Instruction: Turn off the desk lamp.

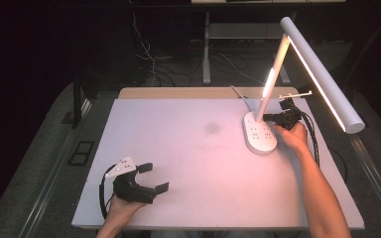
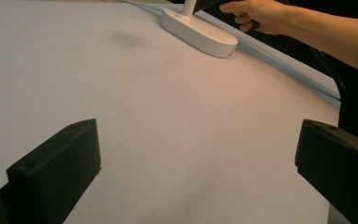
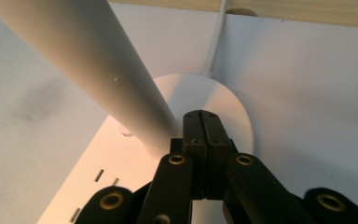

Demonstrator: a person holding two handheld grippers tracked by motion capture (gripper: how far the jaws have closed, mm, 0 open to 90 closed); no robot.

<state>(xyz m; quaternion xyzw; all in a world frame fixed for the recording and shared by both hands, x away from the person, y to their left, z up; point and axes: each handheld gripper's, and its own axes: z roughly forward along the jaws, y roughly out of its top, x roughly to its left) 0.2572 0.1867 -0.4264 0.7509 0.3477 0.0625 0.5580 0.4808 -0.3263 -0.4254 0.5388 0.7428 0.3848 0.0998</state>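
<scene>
Right now I've got the right tongs (image 1: 284, 118) up at the desk lamp (image 1: 297, 64), which sits at the far right of the tabletop (image 1: 178, 148) with its light bar on. My guess is the step is pressing something on the lamp base (image 1: 259, 135) — a switch or touch spot near where the stem (image 3: 88, 65) meets it.

In the right gripper view the jaws are fully closed, pressed flat against each other with nothing between them, and the tip sits just at the foot of the stem over the base (image 3: 214, 98). I can't tell if it's actually touching the base or just hovering.

How I'd do it well: keep the jaws shut so they work like one blunt fingertip, come straight down rather than at a slant, and go gentle — the base is light-looking plastic and a sideways shove could slide it or tip the tall arm. Also watch the white cable (image 3: 216, 42) running off the back edge so it doesn't snag.

The left tongs (image 1: 151, 179) are parked near the front left corner, well apart from the lamp. Jaws spread wide, holding nothing, just bare tabletop between them in the left gripper view, with the lamp base (image 2: 198, 32) off in the distance.
</scene>
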